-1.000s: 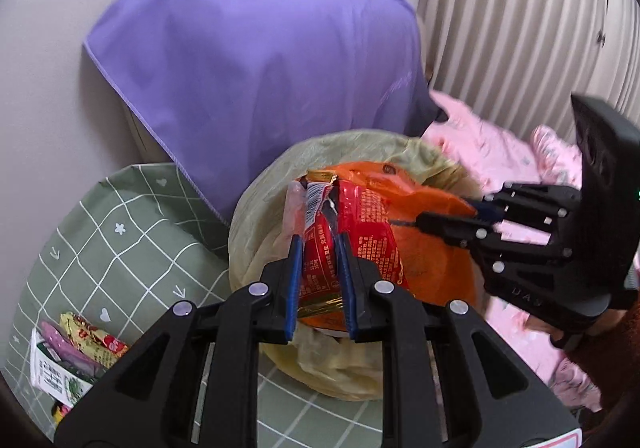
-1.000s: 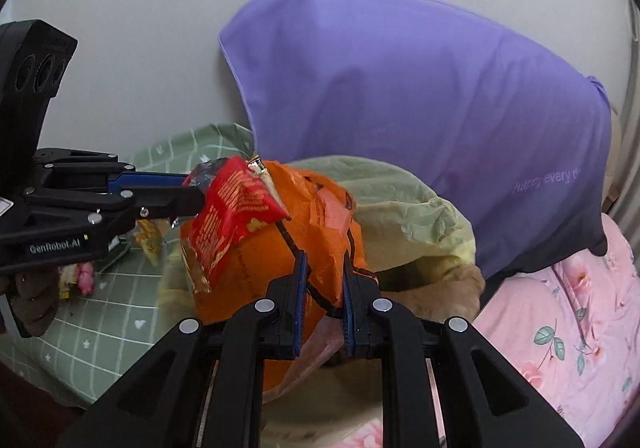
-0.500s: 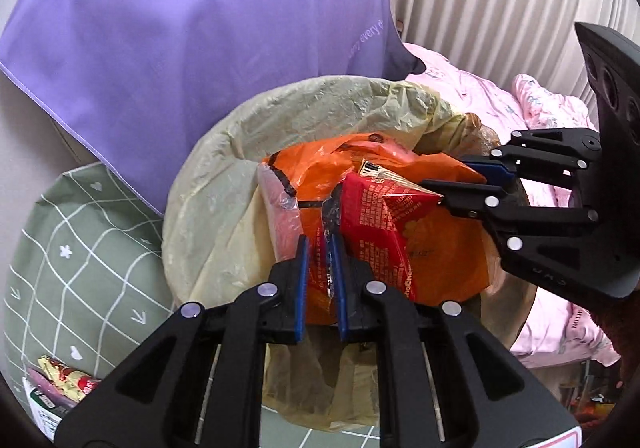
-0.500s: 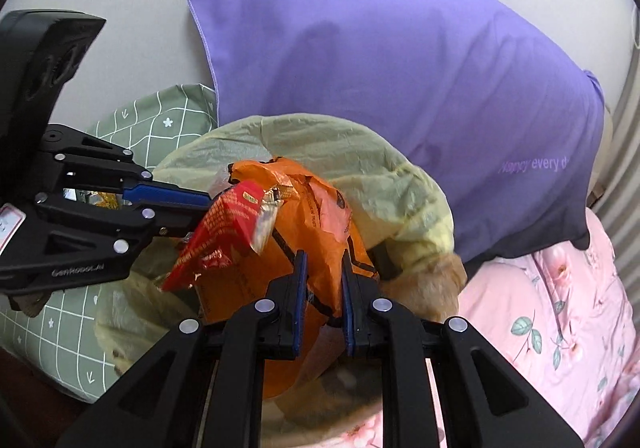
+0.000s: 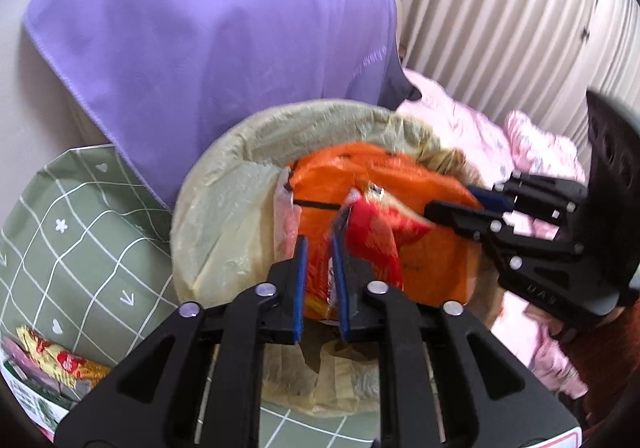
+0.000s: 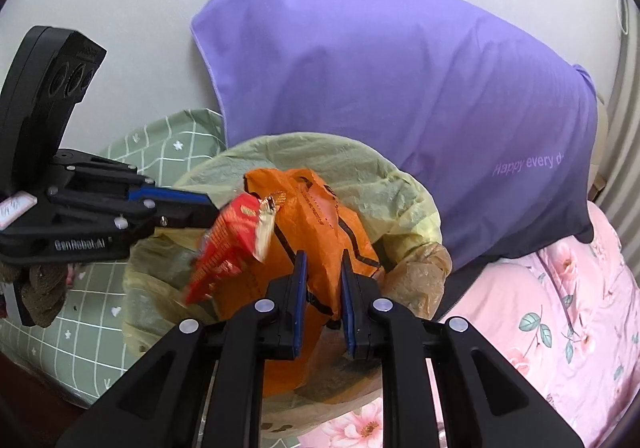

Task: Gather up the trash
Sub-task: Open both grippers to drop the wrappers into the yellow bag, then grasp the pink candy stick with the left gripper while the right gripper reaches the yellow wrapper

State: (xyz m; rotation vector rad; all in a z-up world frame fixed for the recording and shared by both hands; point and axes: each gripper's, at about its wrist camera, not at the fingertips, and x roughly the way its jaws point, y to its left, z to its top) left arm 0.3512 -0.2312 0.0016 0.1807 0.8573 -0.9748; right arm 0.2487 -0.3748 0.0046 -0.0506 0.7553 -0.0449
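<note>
**2 grippers over the lined bin, 1 wrapper coming loose**

The left gripper point(image 5: 318, 248) has the red snack wrapper point(image 5: 372, 236) between its blue pads; its jaws are opening, and the motion blur hides whether the pads press on the foil. The wrapper is crumpled, glossy red with pale print and a torn silvery-gold edge at its top, and it hangs just ahead of the left fingertips. Directly behind it, touching it, is the orange plastic bag point(image 6: 316, 224), creased, with thin black lines and small dark print. The right gripper point(image 6: 323, 268) is clamped on a fold of that bag, its 2 blue pads pressing the plastic from both sides, and in the left wrist view it reaches in from the right edge.

Below both grippers sits 1 bin lined with a pale yellow-green trash bag point(image 5: 224, 216); the orange bag fills much of its mouth. Beyond the bin, a purple cloth point(image 6: 400, 88) with pale lettering drapes over something unseen. Left of the left gripper lies a green checked cloth point(image 5: 60, 248), with several more snack wrappers point(image 5: 60, 360) near its lower edge, too blurred to count. Right of the right gripper is pink floral bedding point(image 6: 560, 308).
</note>
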